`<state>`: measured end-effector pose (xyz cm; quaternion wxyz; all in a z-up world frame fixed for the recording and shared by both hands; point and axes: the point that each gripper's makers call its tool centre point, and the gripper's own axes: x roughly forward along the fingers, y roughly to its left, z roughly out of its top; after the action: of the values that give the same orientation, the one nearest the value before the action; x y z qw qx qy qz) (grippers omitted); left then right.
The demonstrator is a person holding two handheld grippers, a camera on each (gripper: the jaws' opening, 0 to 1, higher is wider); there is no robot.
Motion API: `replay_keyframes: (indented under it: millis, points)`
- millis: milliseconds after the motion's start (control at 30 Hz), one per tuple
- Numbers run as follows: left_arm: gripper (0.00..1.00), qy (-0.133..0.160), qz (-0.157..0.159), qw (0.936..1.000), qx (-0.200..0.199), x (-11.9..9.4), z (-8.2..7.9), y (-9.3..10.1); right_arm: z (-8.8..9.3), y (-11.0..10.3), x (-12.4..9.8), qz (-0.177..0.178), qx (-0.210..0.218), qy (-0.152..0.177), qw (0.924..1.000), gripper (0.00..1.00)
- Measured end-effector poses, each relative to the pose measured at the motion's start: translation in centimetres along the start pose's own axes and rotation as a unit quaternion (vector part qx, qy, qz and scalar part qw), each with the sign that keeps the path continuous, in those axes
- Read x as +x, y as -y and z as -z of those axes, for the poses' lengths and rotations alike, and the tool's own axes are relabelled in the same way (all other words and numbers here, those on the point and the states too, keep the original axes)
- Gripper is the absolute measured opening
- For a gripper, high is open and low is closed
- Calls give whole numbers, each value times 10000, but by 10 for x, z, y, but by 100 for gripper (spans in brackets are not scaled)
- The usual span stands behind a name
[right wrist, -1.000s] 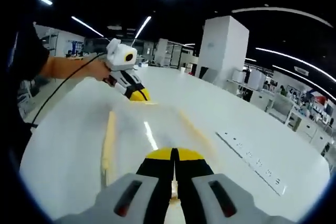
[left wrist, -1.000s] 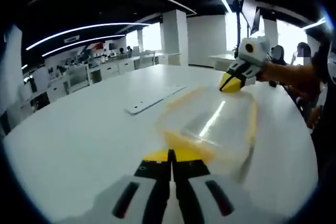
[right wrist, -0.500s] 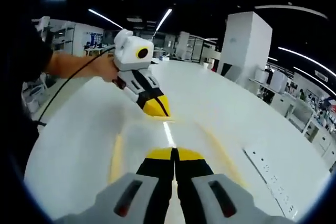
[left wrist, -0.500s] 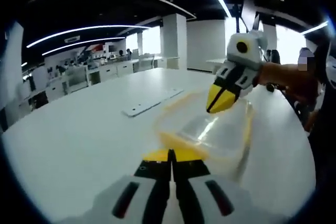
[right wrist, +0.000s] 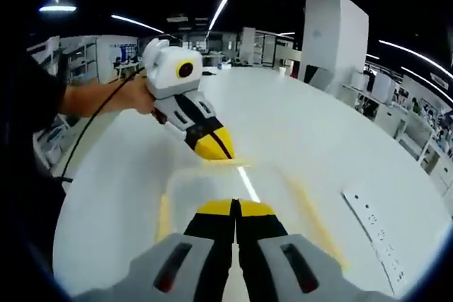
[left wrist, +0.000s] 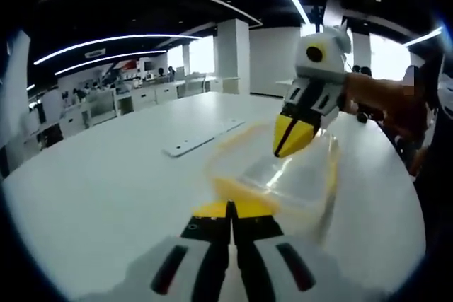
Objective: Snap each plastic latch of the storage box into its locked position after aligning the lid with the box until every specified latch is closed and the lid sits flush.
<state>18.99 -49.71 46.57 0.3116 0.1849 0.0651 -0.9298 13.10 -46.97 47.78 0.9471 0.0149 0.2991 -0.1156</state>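
A clear storage box with a yellow rim lies on the white table. My left gripper is shut, and its yellow tips rest against the box's near yellow edge. My right gripper comes in from the right, shut, with its tips pointing down over the lid's far part. In the right gripper view the clear lid stretches ahead between yellow side edges. There my right gripper is shut at the near edge, and the left gripper is shut at the far edge, held by a hand.
A long white strip lies flat on the table left of the box; in the right gripper view the strip is to the right. A person's forearm reaches in from the right. Desks and a pillar stand beyond the table.
The right gripper has lifted off the box's far edge and swung in over the lid, tips down. In the right gripper view the left gripper now looks nearer and larger.
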Motion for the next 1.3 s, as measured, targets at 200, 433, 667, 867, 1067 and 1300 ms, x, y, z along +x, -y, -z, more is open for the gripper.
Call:
replay_keyframes:
  millis: [200, 433, 667, 867, 1067, 1300]
  points:
    - [0, -38, 5, 10000, 37, -1, 0, 1, 1, -1, 2, -113, -39, -517, 9986, 0]
    - [0, -53, 25, 10000, -1, -2, -1, 3, 4, -3, 2, -40, -125, -823, 9965, 0]
    - [0, -76, 32, 9999, 71, -3, 0, 3, 0, -3, 1, -156, -470, -241, 9985, 0]
    - [0, 64, 51, 10000, -49, -4, 1, 3, 14, 26, -24, 719, -534, 271, 9956, 0]
    - [0, 56, 75, 9999, -71, -3, 6, 3, 36, 65, -90, 1619, 167, 1168, 9797, 4]
    - [0, 73, 152, 9998, -90, -4, 10, 5, 77, 62, -120, 1615, -262, 1170, 9796, 6]
